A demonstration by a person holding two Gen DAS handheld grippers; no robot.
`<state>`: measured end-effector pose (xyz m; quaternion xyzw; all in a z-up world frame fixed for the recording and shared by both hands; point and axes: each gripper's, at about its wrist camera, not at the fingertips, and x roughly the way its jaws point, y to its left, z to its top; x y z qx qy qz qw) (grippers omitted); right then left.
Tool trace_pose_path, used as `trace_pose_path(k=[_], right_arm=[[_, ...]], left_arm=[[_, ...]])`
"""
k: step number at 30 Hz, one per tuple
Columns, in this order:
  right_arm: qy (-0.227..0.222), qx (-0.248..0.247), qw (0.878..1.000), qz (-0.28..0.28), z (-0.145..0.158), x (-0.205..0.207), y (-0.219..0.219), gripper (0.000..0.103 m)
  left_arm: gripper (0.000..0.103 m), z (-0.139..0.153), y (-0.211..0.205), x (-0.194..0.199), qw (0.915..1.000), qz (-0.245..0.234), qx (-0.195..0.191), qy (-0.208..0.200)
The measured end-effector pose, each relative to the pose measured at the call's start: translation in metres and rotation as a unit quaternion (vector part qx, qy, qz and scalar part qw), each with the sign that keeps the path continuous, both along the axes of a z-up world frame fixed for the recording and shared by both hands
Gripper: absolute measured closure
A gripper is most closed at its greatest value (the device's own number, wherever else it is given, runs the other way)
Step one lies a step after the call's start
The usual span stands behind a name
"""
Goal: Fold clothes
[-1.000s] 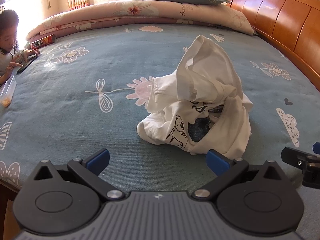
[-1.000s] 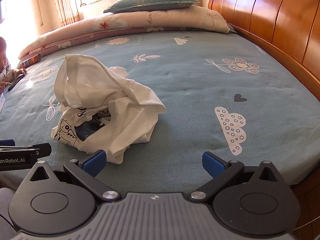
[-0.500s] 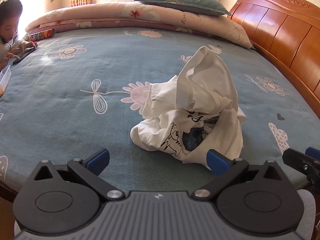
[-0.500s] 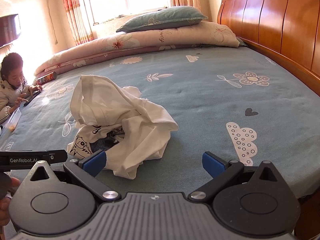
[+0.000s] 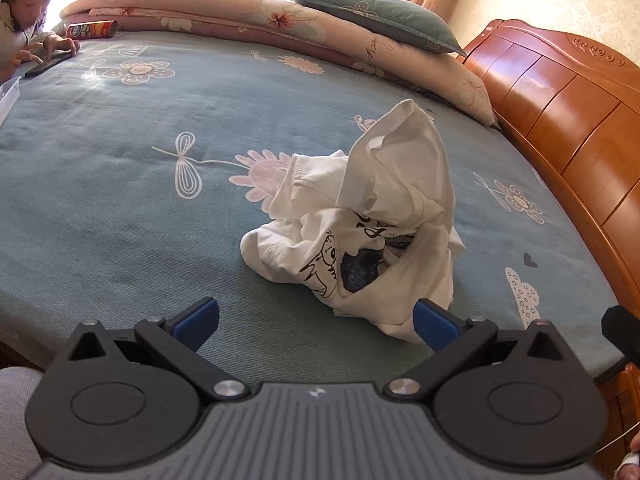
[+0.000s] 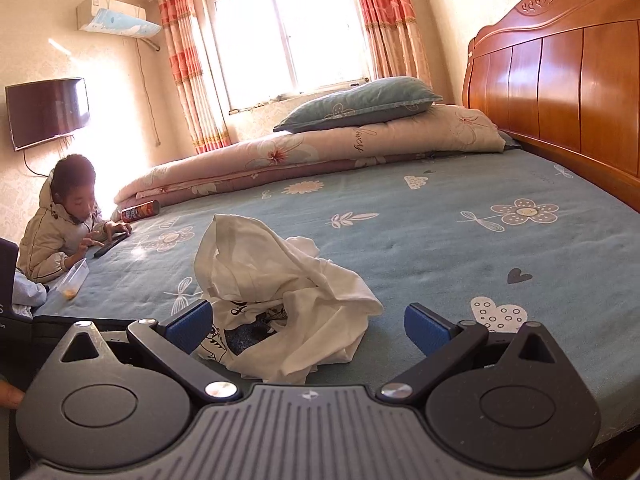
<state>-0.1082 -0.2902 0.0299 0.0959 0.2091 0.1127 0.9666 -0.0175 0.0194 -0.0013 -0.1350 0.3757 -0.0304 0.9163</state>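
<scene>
Both my grippers spread wide at the near edge of the bed, holding nothing, with the crumpled shirt just ahead of them.

My left gripper (image 5: 316, 322) has its blue pads apart over the blue floral bed sheet (image 5: 120, 200), and its right pad overlaps the near hem of the white T-shirt (image 5: 360, 232) in the picture, though I cannot tell if it touches. My right gripper (image 6: 308, 326) is released too, the shirt heaped between its fingers and peaking toward the left one. The shirt sits bunched near the bed's near edge, a black cartoon print showing on the folds. A folded quilt (image 6: 320, 152) with a pillow (image 6: 360, 102) on top lies along the far edge, the wooden headboard (image 6: 560, 80) stands at the right edge, and a child (image 6: 68, 232) leans on the far left corner beside a snack can (image 6: 140, 211).
</scene>
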Motion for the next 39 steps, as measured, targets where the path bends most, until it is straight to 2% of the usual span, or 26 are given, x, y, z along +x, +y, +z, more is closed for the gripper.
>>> trace_pose_path(k=[4, 8, 12, 15, 18, 24, 29, 33, 37, 39], right_arm=[[-0.01, -0.001, 1.0, -0.014, 0.005, -0.006, -0.009, 0.0], [-0.007, -0.008, 1.0, -0.018, -0.002, 0.003, -0.013, 0.0], [0.025, -0.043, 0.999, 0.0, -0.026, 0.026, -0.002, 0.001], [0.039, -0.058, 0.998, 0.008, -0.038, 0.042, 0.004, 0.003], [0.048, -0.053, 0.997, 0.014, -0.048, 0.056, 0.004, 0.003], [0.051, -0.064, 0.996, 0.035, -0.061, 0.084, 0.004, 0.009], [0.08, -0.064, 0.993, 0.066, -0.07, 0.121, -0.001, 0.009], [0.112, -0.07, 0.987, 0.095, -0.08, 0.159, -0.007, 0.016], [0.15, -0.089, 0.979, 0.102, -0.085, 0.186, -0.012, 0.02], [0.174, -0.077, 0.976, 0.102, -0.085, 0.196, -0.015, 0.021]], left_arm=[[0.0, 0.002, -0.005, -0.003, 0.9987, -0.035, -0.003, -0.037], [0.001, -0.009, -0.017, 0.003, 0.9964, -0.079, 0.006, -0.03], [0.001, -0.027, -0.023, 0.018, 0.9936, -0.112, 0.01, -0.014], [0.001, -0.038, -0.022, 0.023, 0.9943, -0.104, 0.02, -0.015], [0.001, -0.044, -0.011, 0.026, 0.9956, -0.086, 0.019, -0.034], [0.001, -0.04, 0.006, 0.044, 0.9962, -0.079, 0.017, -0.03], [0.001, -0.031, 0.009, 0.08, 0.9914, -0.123, 0.039, -0.02], [0.002, -0.033, 0.012, 0.111, 0.9829, -0.176, 0.053, -0.016], [0.002, -0.039, 0.01, 0.132, 0.9782, -0.201, 0.051, 0.014], [0.002, -0.04, 0.009, 0.136, 0.9762, -0.21, 0.049, 0.026]])
